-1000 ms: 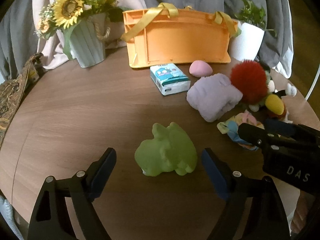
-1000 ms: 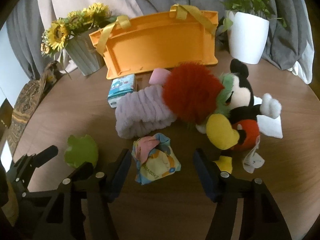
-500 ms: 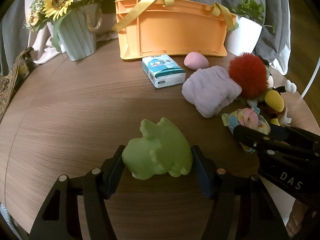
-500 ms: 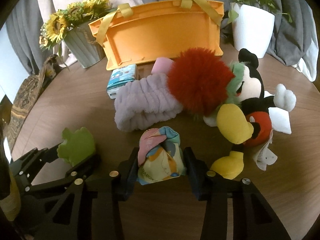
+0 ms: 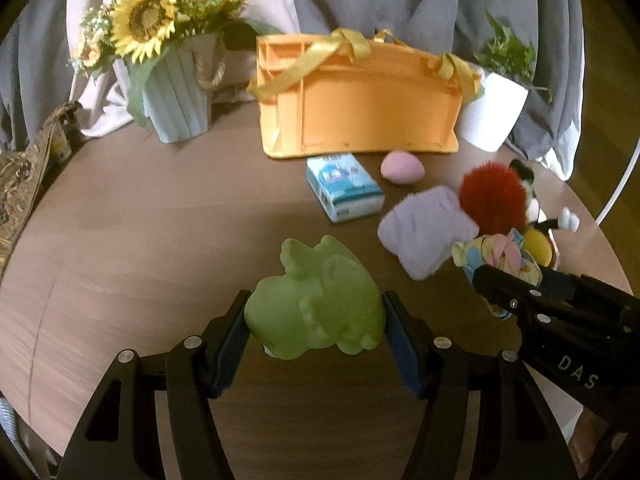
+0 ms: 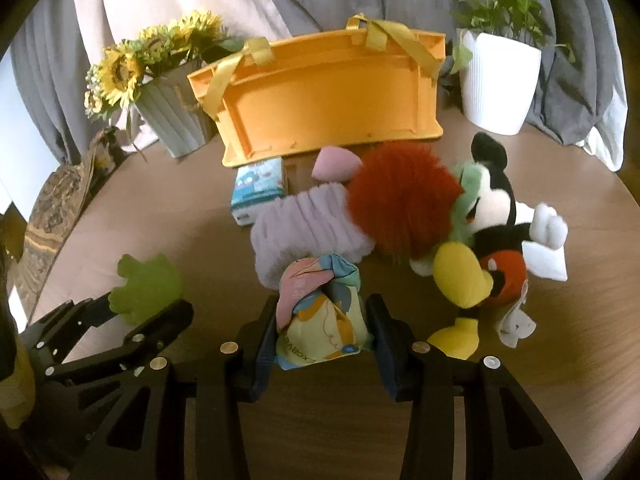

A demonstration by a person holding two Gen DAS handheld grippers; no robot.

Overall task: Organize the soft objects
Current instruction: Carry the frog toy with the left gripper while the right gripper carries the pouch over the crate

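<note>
Above the wooden table, I am squeezing the green squishy toy in my left gripper and the patterned cloth bundle in my right gripper; either soft thing could be slipping free before reaching the orange basket.

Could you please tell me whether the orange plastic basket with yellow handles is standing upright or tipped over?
Tipped over. The orange plastic basket lies on its side, its ribbed underside facing the cameras and its yellow ribbon handles draped across it.

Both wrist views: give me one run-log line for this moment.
left hand-held gripper: shut on green toy | right hand-held gripper: shut on colourful pouch | orange basket: behind, no item seen inside
</note>
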